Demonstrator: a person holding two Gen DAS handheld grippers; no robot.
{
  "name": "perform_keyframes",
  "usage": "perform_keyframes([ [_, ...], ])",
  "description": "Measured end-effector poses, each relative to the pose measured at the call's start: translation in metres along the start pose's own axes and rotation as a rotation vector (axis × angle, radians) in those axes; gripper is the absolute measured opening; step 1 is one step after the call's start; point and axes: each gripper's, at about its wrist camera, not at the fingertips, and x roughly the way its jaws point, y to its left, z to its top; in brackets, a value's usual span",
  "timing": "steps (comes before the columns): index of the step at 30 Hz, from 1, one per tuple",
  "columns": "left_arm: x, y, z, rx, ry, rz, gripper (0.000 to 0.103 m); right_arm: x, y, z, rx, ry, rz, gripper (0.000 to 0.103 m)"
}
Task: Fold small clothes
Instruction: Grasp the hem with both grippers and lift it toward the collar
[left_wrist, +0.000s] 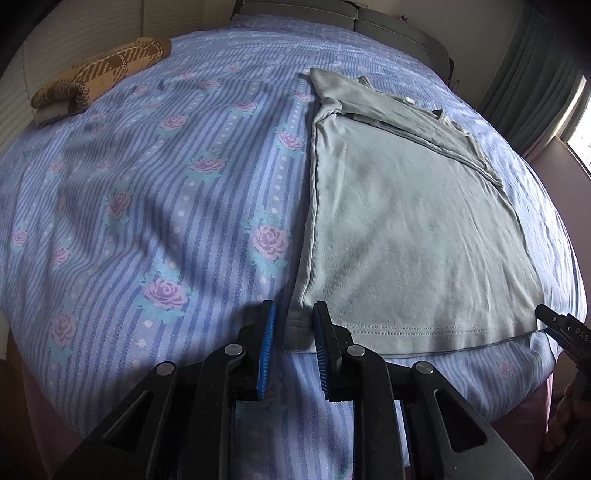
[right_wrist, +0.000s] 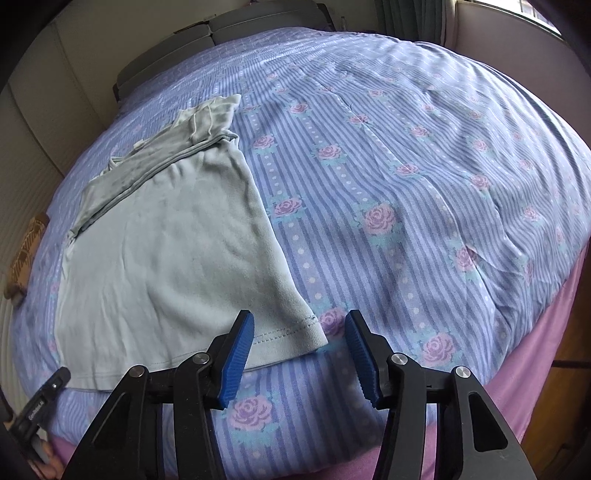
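Left gripper (left_wrist: 293, 325) jaws parted, straddling the near left hem corner of the shirt (left_wrist: 399, 229), nothing pinched; right gripper (right_wrist: 301, 334) jaws wide apart at the near right hem corner, holding nothing. Shirt pale green, flat on the bed (left_wrist: 147, 192), sleeves folded in across the top; floral striped cover beneath; a brown plaid cloth (left_wrist: 99, 77) lies far off, well apart from the shirt.

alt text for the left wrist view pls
A pale green shirt, sleeves folded in, lies flat on a blue floral bedsheet. The left gripper hovers with jaws open around its near hem corner. A brown plaid cloth sits far left.
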Motion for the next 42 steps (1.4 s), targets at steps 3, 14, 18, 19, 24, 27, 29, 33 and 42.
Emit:
perform_keyframes([
  [3, 0.003, -0.008, -0.001, 0.041, 0.016, 0.006, 0.023, -0.001, 0.003, -0.001, -0.017, -0.004, 0.006, 0.053],
  [14, 0.0, -0.009, -0.002, 0.028, 0.015, -0.015, 0.01, 0.005, 0.002, 0.0, -0.018, 0.016, 0.027, 0.016],
  [18, -0.007, -0.003, -0.002, 0.005, -0.005, -0.005, 0.01, 0.002, 0.004, 0.0, -0.037, 0.01, 0.032, 0.013],
  [19, -0.009, -0.001, -0.002, -0.002, -0.009, -0.002, 0.009, 0.001, 0.006, 0.0, -0.047, 0.005, 0.027, 0.013],
  [24, -0.013, 0.001, -0.003, 0.0, -0.012, -0.008, 0.009, -0.008, 0.008, -0.001, -0.065, -0.006, 0.023, 0.013],
  [27, -0.02, 0.0, -0.004, 0.006, -0.03, -0.013, 0.009, -0.013, 0.005, -0.001, -0.055, -0.011, 0.034, 0.013],
  [29, -0.026, 0.0, -0.004, 0.012, -0.041, -0.016, 0.009, -0.02, 0.004, -0.001, -0.049, -0.016, 0.049, 0.012],
  [33, -0.034, -0.001, -0.006, 0.014, -0.048, -0.031, 0.009, -0.034, 0.004, -0.002, -0.056, -0.033, 0.07, 0.012],
  [42, -0.067, -0.005, 0.029, -0.008, -0.142, -0.069, 0.009, -0.068, 0.013, 0.02, -0.036, -0.127, 0.18, 0.012],
])
